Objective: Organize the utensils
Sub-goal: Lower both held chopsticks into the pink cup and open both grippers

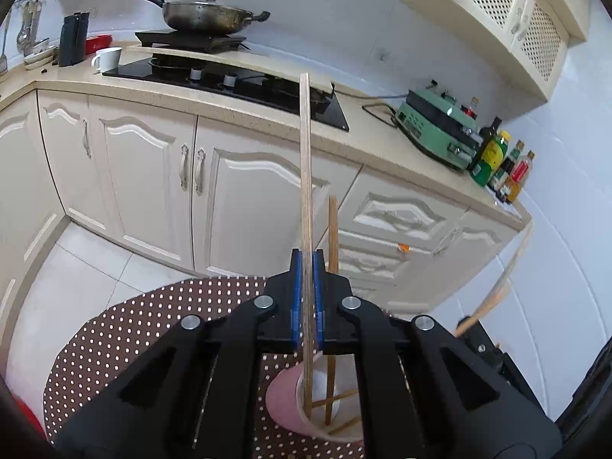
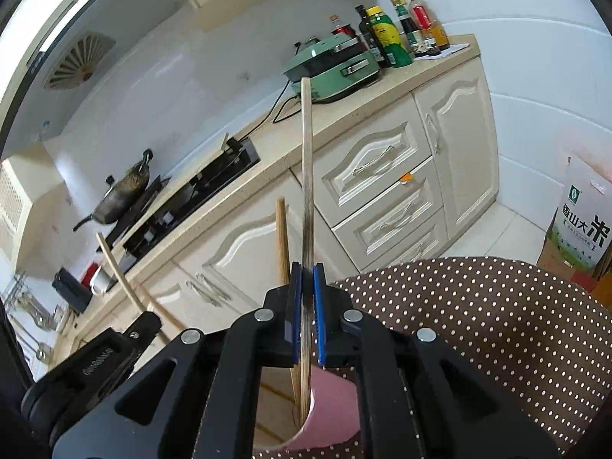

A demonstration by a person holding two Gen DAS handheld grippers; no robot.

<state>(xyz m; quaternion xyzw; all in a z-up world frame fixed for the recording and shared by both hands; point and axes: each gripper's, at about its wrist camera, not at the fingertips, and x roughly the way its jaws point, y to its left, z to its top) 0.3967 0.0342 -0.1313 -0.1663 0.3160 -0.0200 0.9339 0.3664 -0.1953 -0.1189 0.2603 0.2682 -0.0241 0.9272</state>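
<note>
We hold one chopstick [image 1: 305,176] upright in the left gripper [image 1: 307,298], pinched tight, tip inside the pink cup [image 1: 285,401] on the dotted counter [image 1: 126,329]. Right gripper [image 2: 307,306] likewise clamps its chopstick [image 2: 306,176] (steep, so both drop in cleanly).

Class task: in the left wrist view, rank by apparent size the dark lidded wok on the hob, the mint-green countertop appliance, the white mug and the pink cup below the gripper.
1. Dark lidded wok
2. Pink cup and mint-green countertop appliance: roughly alike; the cup is partly hidden and nearest the camera, so unranked.
3. White mug
</note>
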